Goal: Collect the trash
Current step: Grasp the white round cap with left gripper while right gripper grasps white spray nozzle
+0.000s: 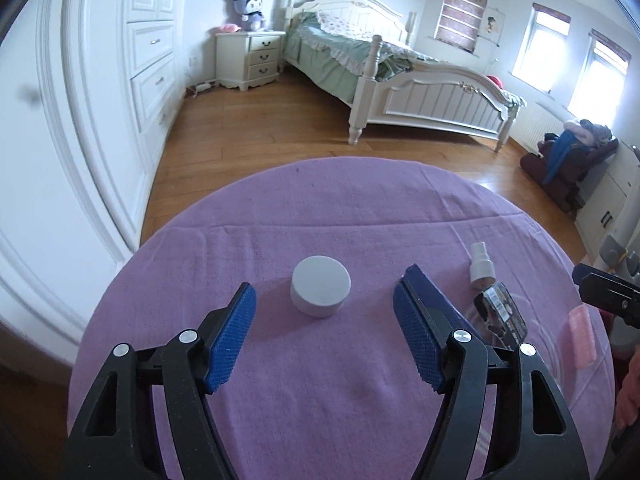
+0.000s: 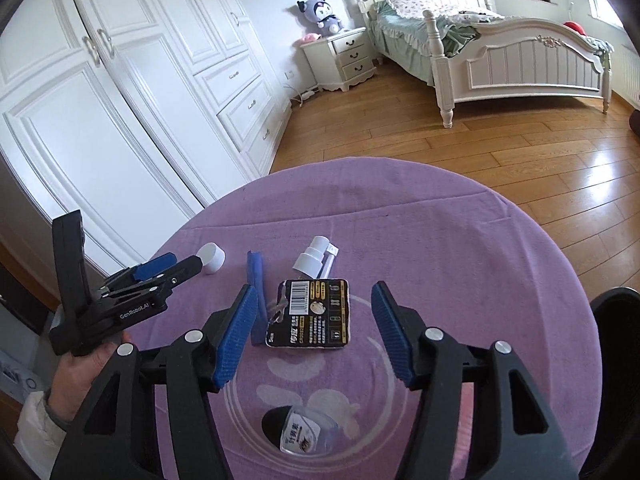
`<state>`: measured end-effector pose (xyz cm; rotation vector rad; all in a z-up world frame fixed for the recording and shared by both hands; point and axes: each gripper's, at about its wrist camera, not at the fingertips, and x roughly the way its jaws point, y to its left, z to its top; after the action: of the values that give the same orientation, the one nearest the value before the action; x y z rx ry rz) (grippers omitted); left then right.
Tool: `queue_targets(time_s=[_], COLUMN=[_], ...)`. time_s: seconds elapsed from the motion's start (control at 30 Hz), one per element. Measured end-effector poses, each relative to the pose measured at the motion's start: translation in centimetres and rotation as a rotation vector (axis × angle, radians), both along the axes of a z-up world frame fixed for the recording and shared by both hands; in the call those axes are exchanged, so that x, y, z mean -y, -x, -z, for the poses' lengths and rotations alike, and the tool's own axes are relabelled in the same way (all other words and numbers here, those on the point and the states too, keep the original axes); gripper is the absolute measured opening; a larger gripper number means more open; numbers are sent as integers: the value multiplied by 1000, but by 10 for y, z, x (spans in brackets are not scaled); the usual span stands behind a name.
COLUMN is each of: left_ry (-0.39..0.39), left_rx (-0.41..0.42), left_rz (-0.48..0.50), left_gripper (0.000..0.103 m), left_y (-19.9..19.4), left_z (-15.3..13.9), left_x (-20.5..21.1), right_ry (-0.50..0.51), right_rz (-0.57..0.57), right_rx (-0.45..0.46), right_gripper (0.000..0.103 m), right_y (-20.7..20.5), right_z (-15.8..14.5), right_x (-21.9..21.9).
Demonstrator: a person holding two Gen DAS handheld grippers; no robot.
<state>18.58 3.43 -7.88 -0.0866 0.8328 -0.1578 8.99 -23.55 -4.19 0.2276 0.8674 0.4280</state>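
A white round puck-shaped lid [image 1: 320, 292] sits on the purple tablecloth [image 1: 320, 208]. My left gripper [image 1: 330, 280] is open, its blue pads on either side of the lid and clear of it. To the right lie a white spray bottle [image 1: 482, 266] and a black battery card [image 1: 502, 314]. In the right wrist view my right gripper [image 2: 314, 288] is open just above that black card [image 2: 316, 312], touching nothing. Past it lie the spray bottle [image 2: 316, 256] and the lid [image 2: 212, 258]. A small clear bottle with a black cap [image 2: 296, 432] lies near the camera.
The round table [image 2: 480, 240] stands in a bedroom with a wooden floor [image 2: 500, 152], white wardrobes [image 2: 120, 100] to the left and a bed [image 1: 420, 80] behind. A pink object [image 1: 582, 336] lies at the table's right edge. A dark rounded thing [image 2: 616, 340] sits at the right.
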Motion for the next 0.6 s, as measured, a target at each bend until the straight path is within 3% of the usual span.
queue_targets(time_s=[0.17,0.43,0.6], left_ry=[-22,-19,-6], left_rx=[-46,-48,-48], left_rz=[27,37,38], left_gripper=[54,38,38], left_y=[-18,-27,-26], left_z=[12,18,19], left_x=[2,-3,-4], right_ry=[53,122,184], right_rz=[-25,-38,-37], right_rx=[-29,-90,-118], right_gripper=[52,50,45], right_y=[-23,-47,-57], right_z=[7,26,38], right_x=[-23,-45,-56])
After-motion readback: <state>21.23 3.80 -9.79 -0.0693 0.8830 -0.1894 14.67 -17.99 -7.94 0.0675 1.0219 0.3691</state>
